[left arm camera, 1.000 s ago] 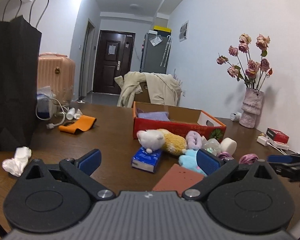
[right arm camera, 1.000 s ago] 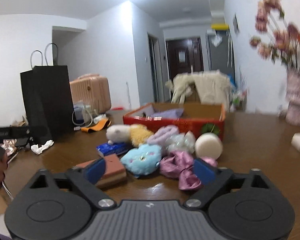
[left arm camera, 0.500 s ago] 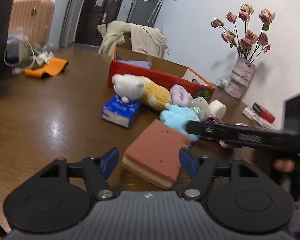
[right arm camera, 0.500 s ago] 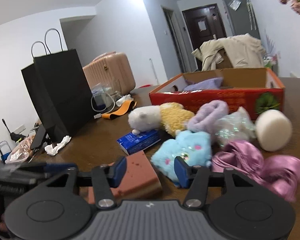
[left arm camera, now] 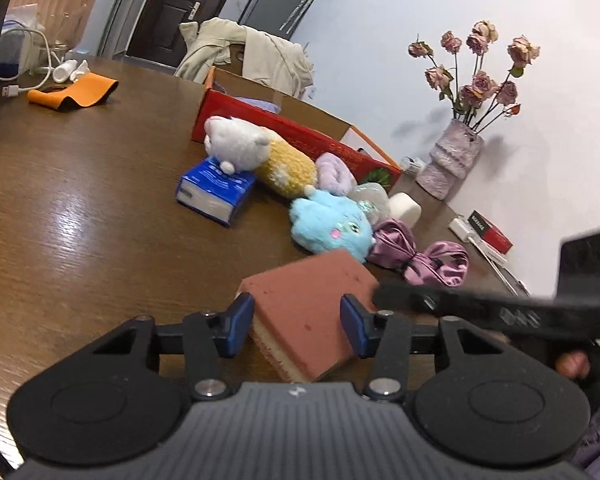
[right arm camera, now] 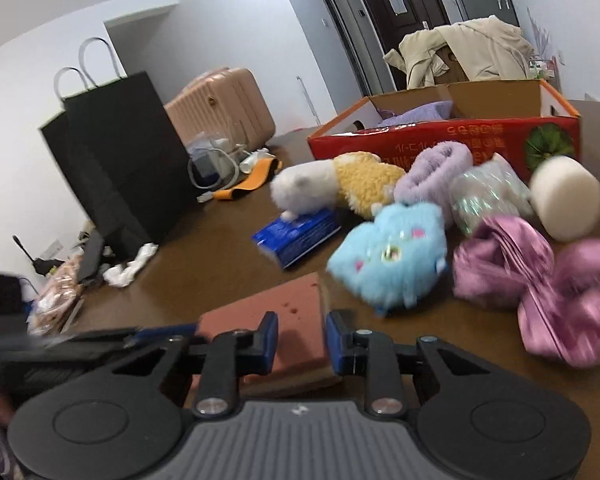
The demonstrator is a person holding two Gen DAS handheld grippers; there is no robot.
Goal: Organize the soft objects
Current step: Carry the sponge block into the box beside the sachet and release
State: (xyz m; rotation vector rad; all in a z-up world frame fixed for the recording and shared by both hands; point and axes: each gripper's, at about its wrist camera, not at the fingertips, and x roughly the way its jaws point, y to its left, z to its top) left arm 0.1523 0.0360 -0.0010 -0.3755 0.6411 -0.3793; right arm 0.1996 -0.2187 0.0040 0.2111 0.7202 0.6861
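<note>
Here we close both the left gripper [left arm camera: 297, 323] and right gripper [right arm camera: 302, 342] around the sponge [left arm camera: 314, 300], pads not yet pressing.

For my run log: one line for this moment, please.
left gripper: closing around brown sponge | right gripper: closing over same sponge

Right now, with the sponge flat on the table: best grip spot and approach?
Grip the brown sponge across its two side edges near the close end, coming in low from the near side. It lies flat and thin, so only the edges give purchase. The left gripper already straddles it, jaws closing; the right gripper is closing over another part.
</note>
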